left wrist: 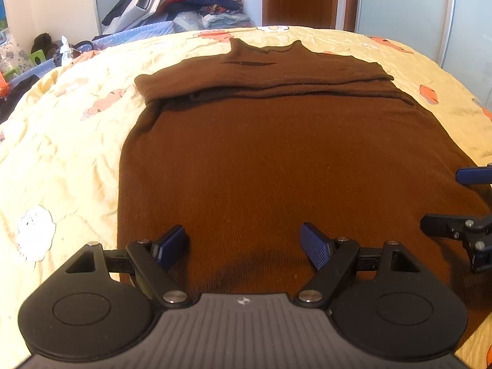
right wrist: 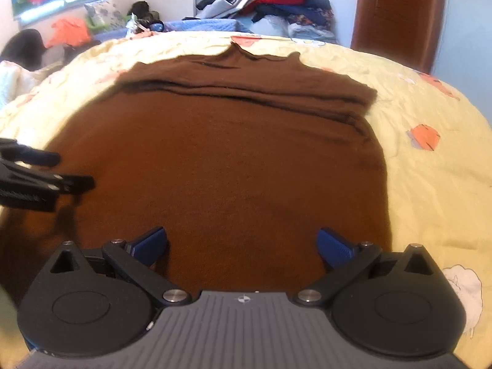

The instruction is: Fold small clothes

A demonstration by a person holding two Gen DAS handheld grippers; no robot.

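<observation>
Nearest the lens, the left gripper (left wrist: pixel 244 244) hovers with its blue-padded jaws spread apart, empty, over the near hem of a dark brown knitted sweater (left wrist: pixel 276 160). That sweater lies flat in the middle of the bed, on a pale yellow quilted bedspread with orange prints (left wrist: pixel 61 141), its sleeves folded across the chest near the far edge. Just to the right, the right gripper (right wrist: pixel 241 246) is likewise released above the same hem.
</observation>
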